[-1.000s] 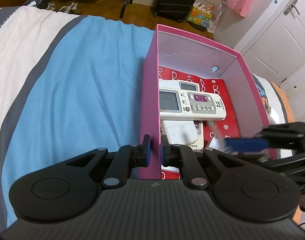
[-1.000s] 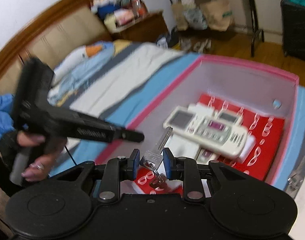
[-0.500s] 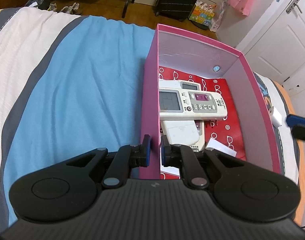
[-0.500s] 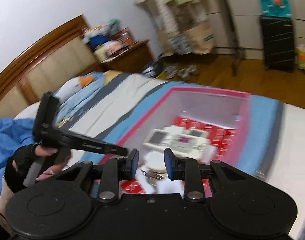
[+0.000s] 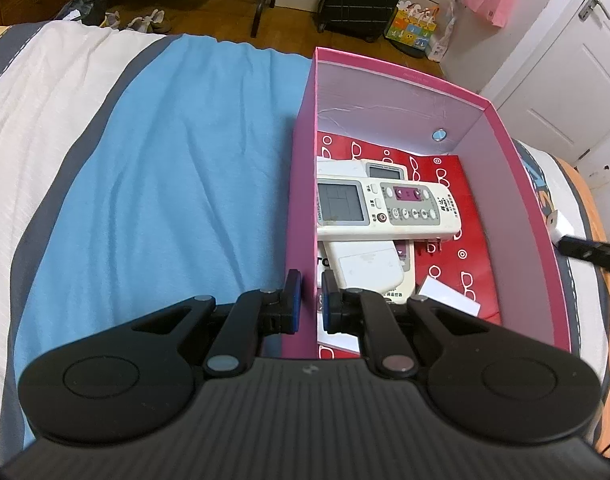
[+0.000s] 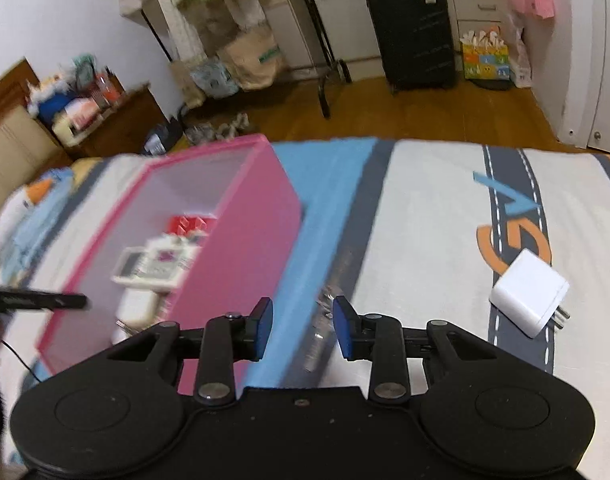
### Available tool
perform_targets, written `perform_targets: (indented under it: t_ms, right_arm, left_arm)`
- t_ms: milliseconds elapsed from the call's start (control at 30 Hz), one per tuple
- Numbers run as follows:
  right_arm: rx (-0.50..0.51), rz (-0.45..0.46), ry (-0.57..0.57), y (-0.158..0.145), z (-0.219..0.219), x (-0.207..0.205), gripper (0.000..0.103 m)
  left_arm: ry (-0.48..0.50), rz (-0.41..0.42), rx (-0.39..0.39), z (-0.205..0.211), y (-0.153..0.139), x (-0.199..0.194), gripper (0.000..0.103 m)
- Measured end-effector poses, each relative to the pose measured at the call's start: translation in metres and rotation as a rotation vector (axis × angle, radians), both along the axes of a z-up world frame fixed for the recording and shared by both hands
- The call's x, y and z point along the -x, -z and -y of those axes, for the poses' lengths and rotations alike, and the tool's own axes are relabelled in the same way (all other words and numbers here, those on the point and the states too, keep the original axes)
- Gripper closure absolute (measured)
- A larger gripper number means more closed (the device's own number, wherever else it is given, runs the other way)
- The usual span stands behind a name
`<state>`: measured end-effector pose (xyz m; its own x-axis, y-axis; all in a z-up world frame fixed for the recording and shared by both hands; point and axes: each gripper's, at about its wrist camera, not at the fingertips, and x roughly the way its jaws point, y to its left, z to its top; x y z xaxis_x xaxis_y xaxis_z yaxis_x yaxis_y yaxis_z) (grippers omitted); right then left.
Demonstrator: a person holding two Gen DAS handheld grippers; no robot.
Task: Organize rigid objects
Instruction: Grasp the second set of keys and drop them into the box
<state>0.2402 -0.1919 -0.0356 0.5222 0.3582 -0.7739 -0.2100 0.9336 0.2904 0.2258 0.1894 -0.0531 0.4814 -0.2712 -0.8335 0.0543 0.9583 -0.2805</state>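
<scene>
Left wrist view: the left tongs (image 5: 308, 300) are clamped on the near left wall of the pink box (image 5: 301, 184), one blue pad outside and one inside. The box stands on the bed (image 5: 165, 168). Inside, on a red patterned lining (image 5: 465, 256), a white remote control (image 5: 389, 208) lies across a second remote (image 5: 365, 270). Right wrist view: the right tongs (image 6: 303, 330) hang with fingers apart and nothing between them, above the bed just right of the box. A blurred metal object (image 6: 319, 336), possibly keys, lies on the bed beyond the gap. A white charger plug (image 6: 529, 292) lies on the bedspread at 2 o'clock, well apart from the box.
</scene>
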Motion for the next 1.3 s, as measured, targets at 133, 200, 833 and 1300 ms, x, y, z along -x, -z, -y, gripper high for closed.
perform_targets:
  t_ms: [133,200,833,1300]
  right_arm:
    - [0.115,0.012,-0.094,0.022,-0.016,-0.008,0.064]
    - [0.155,0.031,-0.129,0.03,-0.022,-0.013,0.062]
    - [0.067,0.332,-0.129,-0.061,-0.04,0.006,0.098]
    - [-0.019,0.297,-0.342,-0.075,-0.107,0.013,0.098]
  left_arm:
    - [-0.001,-0.002,0.005,0.0,0.0,0.0,0.094]
    - [-0.001,-0.002,0.004,0.0,0.0,0.0,0.094]
    - [-0.001,-0.007,0.033,-0.007,0.004,-0.002,0.094]
    - [0.001,0.003,0.039,-0.008,0.006,0.0,0.094]
